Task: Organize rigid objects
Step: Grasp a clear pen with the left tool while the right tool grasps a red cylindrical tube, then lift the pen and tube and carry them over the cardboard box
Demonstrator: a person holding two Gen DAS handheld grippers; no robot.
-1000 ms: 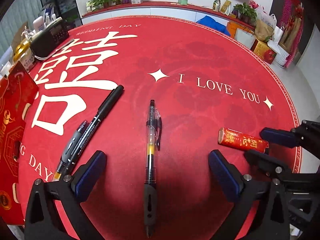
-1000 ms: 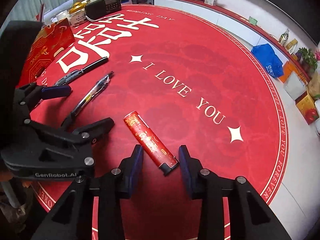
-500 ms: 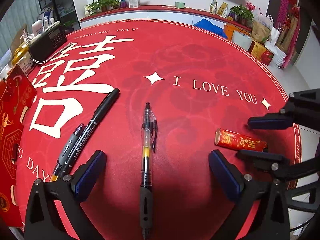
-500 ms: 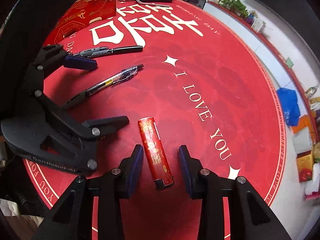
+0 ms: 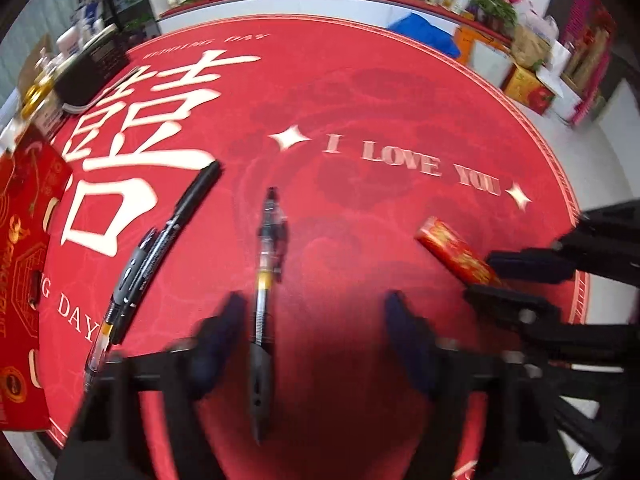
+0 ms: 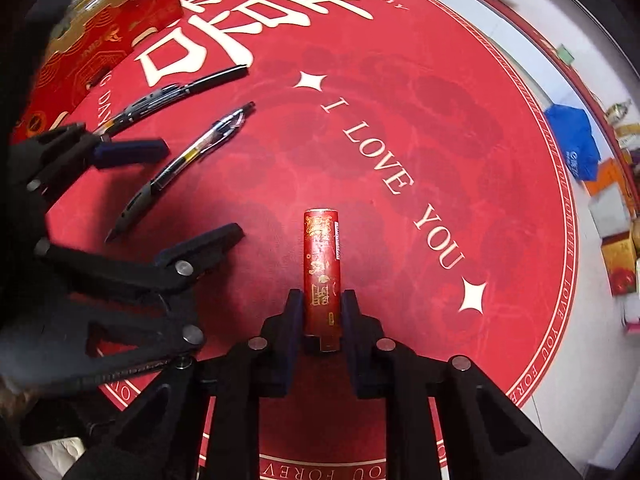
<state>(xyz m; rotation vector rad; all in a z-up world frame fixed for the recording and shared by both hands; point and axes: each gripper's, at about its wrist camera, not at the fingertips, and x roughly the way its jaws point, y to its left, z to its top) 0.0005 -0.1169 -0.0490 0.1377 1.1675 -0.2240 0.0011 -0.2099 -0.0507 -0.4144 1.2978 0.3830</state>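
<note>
Small red lighter with gold print (image 6: 322,264) squeezed between right gripper (image 6: 320,312) fingers, low over round red table (image 6: 400,128). Left gripper (image 5: 312,332) fingers spread, nothing held, clear gel pen (image 5: 266,276) between them. Two black pens (image 5: 160,248) untouched. Most tidying left.

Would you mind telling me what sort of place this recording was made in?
Probably a shop or storeroom for wedding goods, though that is a guess: a round red mat printed "I LOVE YOU", red gift boxes, and potted plants along a ledge.

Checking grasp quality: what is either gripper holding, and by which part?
Right gripper clamps the red lighter near its metal-capped end; left gripper holds nothing.
</note>
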